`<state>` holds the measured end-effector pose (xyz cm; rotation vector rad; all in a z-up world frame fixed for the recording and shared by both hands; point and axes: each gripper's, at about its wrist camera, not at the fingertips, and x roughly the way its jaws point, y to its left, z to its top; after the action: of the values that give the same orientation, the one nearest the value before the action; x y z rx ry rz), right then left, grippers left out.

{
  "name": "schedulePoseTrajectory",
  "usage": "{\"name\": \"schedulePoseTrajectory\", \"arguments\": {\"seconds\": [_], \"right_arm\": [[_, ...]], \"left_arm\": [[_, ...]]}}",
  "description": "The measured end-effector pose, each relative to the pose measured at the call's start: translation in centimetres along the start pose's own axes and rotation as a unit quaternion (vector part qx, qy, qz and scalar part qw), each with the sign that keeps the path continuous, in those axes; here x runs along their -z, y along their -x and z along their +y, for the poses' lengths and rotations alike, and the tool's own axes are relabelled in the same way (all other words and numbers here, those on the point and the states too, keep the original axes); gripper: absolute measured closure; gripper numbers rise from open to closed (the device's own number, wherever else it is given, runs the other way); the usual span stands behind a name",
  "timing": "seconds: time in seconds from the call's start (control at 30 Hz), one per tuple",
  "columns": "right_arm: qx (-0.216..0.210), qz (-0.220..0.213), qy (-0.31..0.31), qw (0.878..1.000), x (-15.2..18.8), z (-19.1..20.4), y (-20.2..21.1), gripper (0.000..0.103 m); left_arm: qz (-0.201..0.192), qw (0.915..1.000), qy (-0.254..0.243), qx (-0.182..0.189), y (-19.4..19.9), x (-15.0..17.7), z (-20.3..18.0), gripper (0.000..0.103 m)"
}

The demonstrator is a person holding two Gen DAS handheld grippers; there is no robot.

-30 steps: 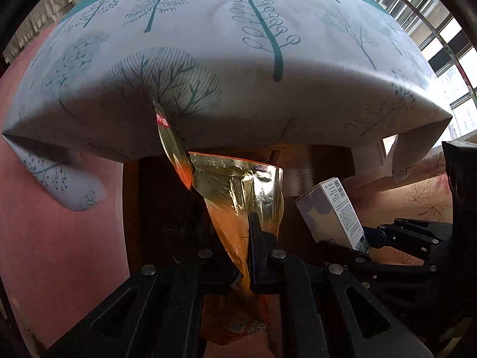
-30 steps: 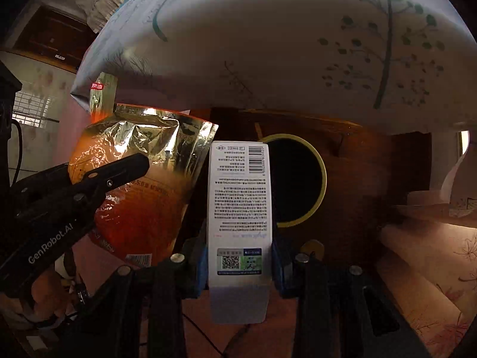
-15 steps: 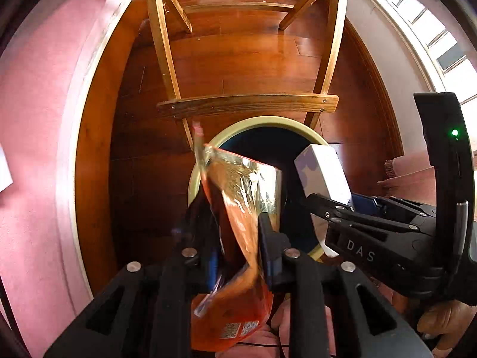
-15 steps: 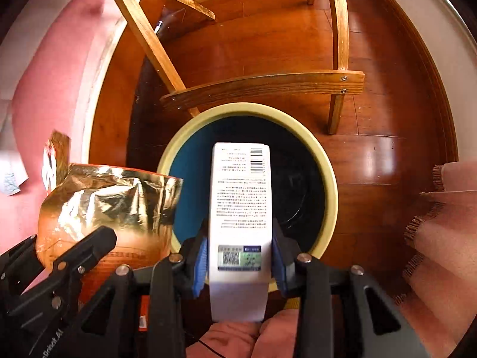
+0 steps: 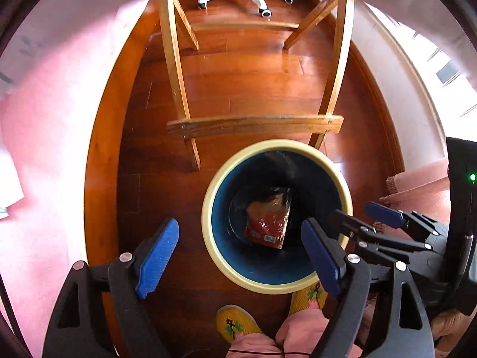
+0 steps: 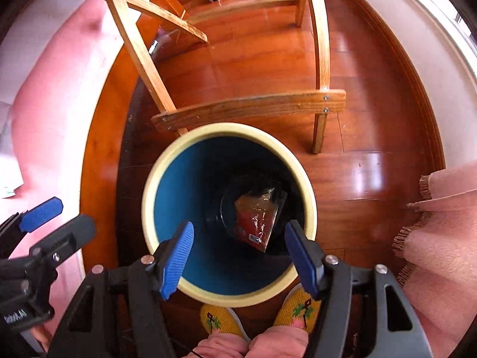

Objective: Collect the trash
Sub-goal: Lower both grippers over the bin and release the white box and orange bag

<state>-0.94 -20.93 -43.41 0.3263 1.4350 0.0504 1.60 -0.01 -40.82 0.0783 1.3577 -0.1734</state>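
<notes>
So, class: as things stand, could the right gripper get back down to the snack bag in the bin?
Probably yes. The right gripper hangs open and empty right over the bin, and the snack bag lies uncovered at the bottom. The bin looks deep and narrow, though, so the reach could be tight.

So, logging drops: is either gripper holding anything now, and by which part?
Nothing is held. Left gripper and right gripper have just opened, empty; the snack bag lies in the bin.
</notes>
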Motion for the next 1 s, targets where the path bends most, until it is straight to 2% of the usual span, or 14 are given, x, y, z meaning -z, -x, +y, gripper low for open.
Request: {"name": "schedulePoseTrajectory", "arguments": {"seconds": [0.17,0.33,0.7,0.8,0.87,1.0], "right_arm": [[-0.007,-0.027,0.007,1.000,0.2,1.4,5.6,0.039],[-0.012,-0.049,0.012,0.999,0.3,3.2,13.0,0.039],[0.000,-0.091,0.041,0.995,1.4,8.8,29.5,0.039],[0.008,-0.112,0.045,0.993,1.4,10.1,33.0,0.039],[0.014,-0.128,0.044,0.991,1.4,10.9,35.1,0.039],[0.019,-0.158,0.037,0.987,1.1,11.9,38.8,0.039]], "left_arm": [[-0.007,1.0000,0.003,-0.006,5.4,-0.6,-0.2,0.020],[-0.017,0.9998,-0.003,-0.004,12.6,-1.2,-0.2,0.020],[-0.093,0.9952,-0.030,0.007,30.3,-2.1,-0.3,0.020],[-0.112,0.9925,-0.047,0.010,33.6,-2.4,-0.5,0.021],[-0.123,0.9906,-0.059,0.014,35.6,-2.7,-0.7,0.027],[-0.144,0.9863,-0.077,0.023,38.8,-3.6,-1.3,0.027]]}}
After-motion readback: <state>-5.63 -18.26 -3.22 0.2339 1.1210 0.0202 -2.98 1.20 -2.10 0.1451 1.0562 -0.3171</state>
